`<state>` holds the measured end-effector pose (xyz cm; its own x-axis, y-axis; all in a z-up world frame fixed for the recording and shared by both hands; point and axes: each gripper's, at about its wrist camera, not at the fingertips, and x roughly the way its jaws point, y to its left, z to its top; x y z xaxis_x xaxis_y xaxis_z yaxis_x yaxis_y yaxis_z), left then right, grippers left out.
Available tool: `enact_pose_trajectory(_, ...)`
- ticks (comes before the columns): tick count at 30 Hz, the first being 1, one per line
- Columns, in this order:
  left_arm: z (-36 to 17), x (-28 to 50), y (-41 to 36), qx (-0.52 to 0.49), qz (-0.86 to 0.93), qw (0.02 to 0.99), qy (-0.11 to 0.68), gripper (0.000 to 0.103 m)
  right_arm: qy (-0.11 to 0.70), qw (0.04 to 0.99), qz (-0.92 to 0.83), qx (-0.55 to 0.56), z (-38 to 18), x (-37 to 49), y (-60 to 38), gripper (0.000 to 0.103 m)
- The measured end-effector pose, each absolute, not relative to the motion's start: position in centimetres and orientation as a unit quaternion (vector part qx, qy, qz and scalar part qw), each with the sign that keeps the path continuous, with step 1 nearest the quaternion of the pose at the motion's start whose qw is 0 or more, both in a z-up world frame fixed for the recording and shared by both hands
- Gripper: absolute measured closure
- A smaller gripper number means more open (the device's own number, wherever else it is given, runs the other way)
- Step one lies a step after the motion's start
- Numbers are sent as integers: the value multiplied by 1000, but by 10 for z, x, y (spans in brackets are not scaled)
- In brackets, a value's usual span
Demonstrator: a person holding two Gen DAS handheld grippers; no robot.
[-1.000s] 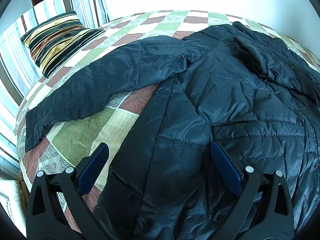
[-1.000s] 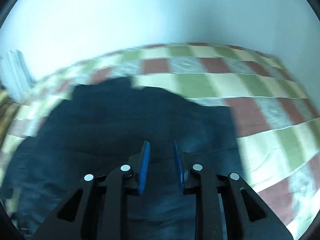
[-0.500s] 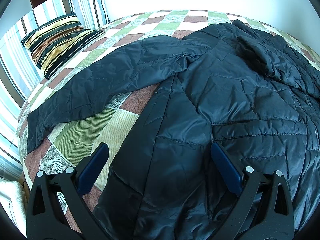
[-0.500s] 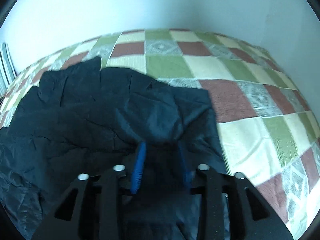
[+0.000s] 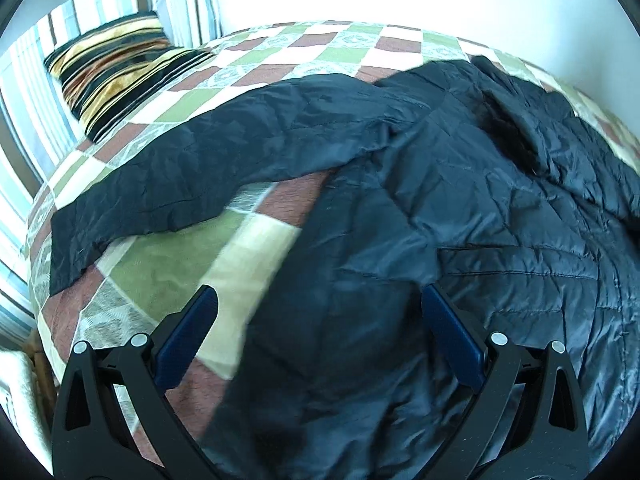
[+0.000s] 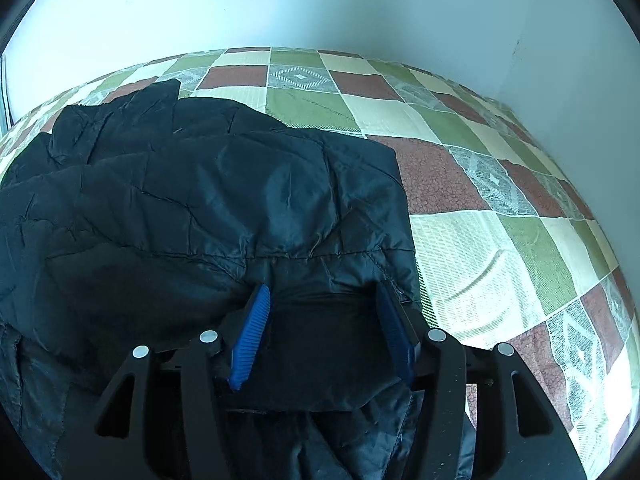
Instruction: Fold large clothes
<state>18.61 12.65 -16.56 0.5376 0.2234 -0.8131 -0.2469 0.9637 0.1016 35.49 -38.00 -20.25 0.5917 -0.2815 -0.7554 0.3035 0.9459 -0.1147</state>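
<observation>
A black quilted jacket (image 5: 460, 216) lies spread on the checked bedspread (image 5: 168, 264), one sleeve (image 5: 208, 168) stretched out to the left. My left gripper (image 5: 320, 296) hovers open over the jacket's lower body, with nothing pinched. In the right wrist view a folded-over part of the jacket (image 6: 248, 192) rests on the rest of it. My right gripper (image 6: 323, 288) sits low on that fold. Its jaws are opening: dark fabric lies between the blue pads (image 6: 252, 332), but they do not press on it.
A striped pillow (image 5: 116, 72) lies at the bed's far left, before striped curtains (image 5: 36, 92). White walls (image 6: 360, 12) close the bed's far side and right corner. Bare bedspread (image 6: 500, 240) shows right of the jacket. The bed's near-left edge (image 5: 36, 312) drops off.
My right gripper has sunk onto the jacket and its jaws have spread from almost shut to wide, loosening the fold of fabric. The folded part settled on the jacket. The left gripper barely moved.
</observation>
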Motion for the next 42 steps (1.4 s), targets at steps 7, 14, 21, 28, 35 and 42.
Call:
enact_pose_trajectory(7, -153, 160, 193, -66, 181, 871, 451, 2, 417, 893, -172, 5, -204, 355, -378, 44)
enact_pose_trajectory(14, -156, 129, 287, -130, 293, 842, 434, 2, 414, 893, -177, -1, -204, 354, -375, 43)
enact_pose_trajectory(21, -171, 116, 357, -265, 289, 822, 413, 3, 413, 893, -178, -1, -204, 354, -376, 42)
enact_pose_trajectory(28, -181, 124, 389, -364, 225, 829, 362, 14, 413, 893, -181, -5, -203, 354, -375, 42)
enact_pose_trajectory(35, -189, 123, 415, -437, 194, 818, 320, 33, 412, 892, -186, -9, -203, 354, -373, 41)
enact_pose_trajectory(42, -192, 122, 421, -413, 214, 814, 348, 77, 411, 892, -188, -10, -202, 353, -372, 40)
